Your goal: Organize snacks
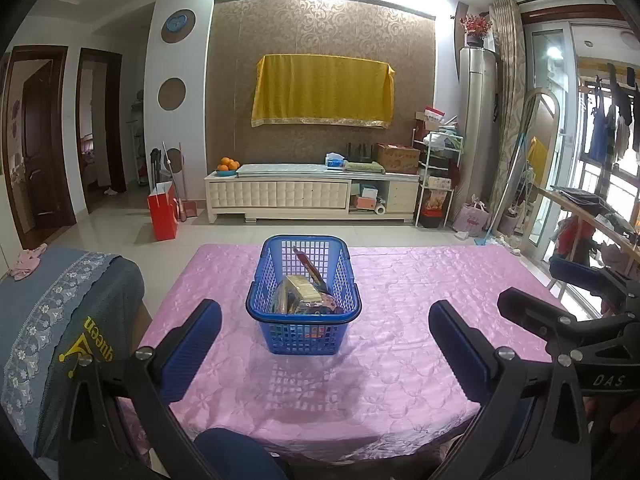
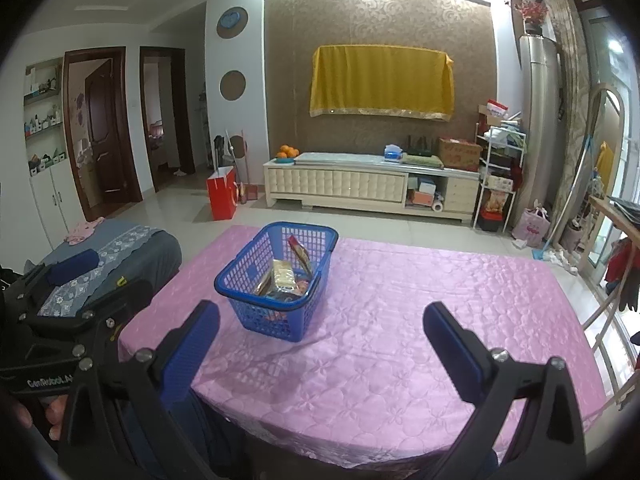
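Both grippers, left [image 1: 325, 346] and right [image 2: 321, 344], wide open, holding nothing. Blue basket [image 1: 304, 332] of snack packets [image 1: 301, 292] straight ahead in left view, left of centre in right view; long axis away; left probably nearer.

Table: pink quilted cloth [image 1: 400, 320] covers the whole top.
Seat: grey-blue lace-trimmed cover [image 1: 60, 312] left of the table; pink cloth [image 1: 28, 262] lies on its far end.
Wall: yellow drape [image 1: 322, 90] hangs on the brown patterned panel.
Cabinet: low white unit [image 1: 312, 194] below the drape; oranges [image 1: 228, 164] at its left end, cardboard box [image 1: 398, 156] at its right.
Floor: red bag [image 1: 162, 210] stands left of the cabinet.
Corner: tall air conditioner [image 1: 478, 128] right of the cabinet, red flowers [image 1: 476, 26] on top.
Doors: two dark wooden doorways [image 2: 104, 128] on the left wall.
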{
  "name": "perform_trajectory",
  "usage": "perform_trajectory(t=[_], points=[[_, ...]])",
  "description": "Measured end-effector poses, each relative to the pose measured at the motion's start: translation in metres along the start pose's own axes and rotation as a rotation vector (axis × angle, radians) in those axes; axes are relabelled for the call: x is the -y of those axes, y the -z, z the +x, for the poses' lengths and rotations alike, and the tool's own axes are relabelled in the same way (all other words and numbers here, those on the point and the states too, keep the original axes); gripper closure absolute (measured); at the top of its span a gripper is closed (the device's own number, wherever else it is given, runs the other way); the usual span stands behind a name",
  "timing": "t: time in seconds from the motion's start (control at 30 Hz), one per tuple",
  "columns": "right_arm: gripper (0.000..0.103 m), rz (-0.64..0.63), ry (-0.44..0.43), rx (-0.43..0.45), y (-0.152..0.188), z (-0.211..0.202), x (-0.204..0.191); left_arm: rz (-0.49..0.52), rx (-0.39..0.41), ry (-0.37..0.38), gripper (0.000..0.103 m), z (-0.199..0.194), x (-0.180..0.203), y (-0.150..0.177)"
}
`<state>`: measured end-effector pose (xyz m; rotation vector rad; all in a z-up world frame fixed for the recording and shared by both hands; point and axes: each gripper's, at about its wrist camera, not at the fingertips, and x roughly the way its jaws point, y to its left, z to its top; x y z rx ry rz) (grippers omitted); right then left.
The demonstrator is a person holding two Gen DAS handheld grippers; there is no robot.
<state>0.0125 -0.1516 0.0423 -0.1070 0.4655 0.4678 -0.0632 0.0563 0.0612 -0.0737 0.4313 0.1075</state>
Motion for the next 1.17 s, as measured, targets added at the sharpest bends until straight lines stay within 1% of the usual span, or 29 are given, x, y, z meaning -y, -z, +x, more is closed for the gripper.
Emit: perform_trajectory(t=[0.17, 1.17], points=[[0.000, 0.009, 0.005, -0.003, -0.0002, -0.0013, -0.0005, 0.009, 0.002, -0.009, 0.001, -0.0019, 0.0011, 0.0002], [0.000, 0.015, 0.003, -0.010, 0.0015, -0.0025, -0.0068, 0.000, -0.006, 0.009, 0.001, -0.0045, 0.0011, -0.0009]])
